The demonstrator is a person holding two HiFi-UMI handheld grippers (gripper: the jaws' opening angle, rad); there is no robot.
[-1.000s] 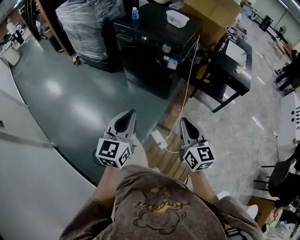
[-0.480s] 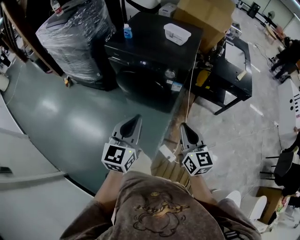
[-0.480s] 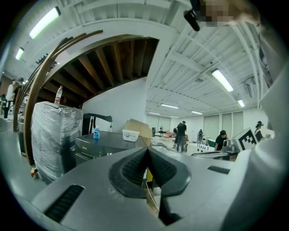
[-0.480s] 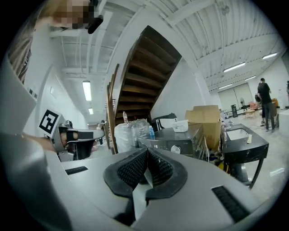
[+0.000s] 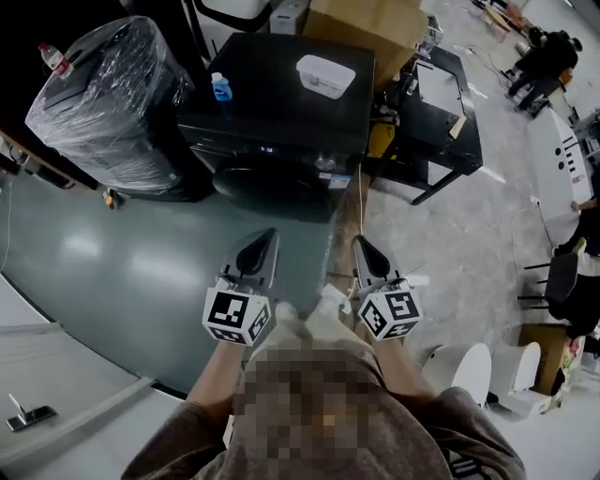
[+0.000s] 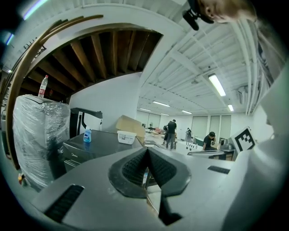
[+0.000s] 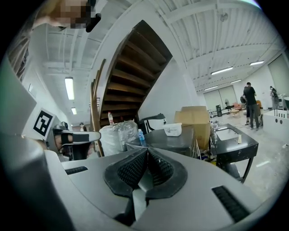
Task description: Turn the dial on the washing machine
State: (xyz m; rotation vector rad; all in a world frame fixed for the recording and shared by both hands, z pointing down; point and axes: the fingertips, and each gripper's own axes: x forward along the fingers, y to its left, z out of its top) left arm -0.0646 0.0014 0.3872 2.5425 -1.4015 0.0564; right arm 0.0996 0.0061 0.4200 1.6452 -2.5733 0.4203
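Observation:
The black washing machine [image 5: 272,112] stands on the floor ahead of me, some way beyond both grippers. Its round dial [image 5: 325,162] shows small on the front panel near the right edge. My left gripper [image 5: 266,236] points toward the machine, shut and empty. My right gripper [image 5: 360,244] is held beside it, also shut with nothing between its pads. In the left gripper view the jaws [image 6: 146,152] meet tip to tip, with the machine [image 6: 86,151] far behind them. The right gripper view shows its jaws [image 7: 146,152] closed and the machine [image 7: 169,140] in the distance.
A blue bottle [image 5: 221,87] and a white box [image 5: 325,75] sit on the machine's top. A plastic-wrapped pallet [image 5: 103,103] stands to its left, a black table [image 5: 441,112] to its right, a cardboard box [image 5: 366,19] behind. A white cable [image 5: 360,202] hangs down. People [image 5: 548,47] stand far right.
The washing machine has shifted lower and to the left in the head view as I come nearer. Both grippers stay shut and side by side.

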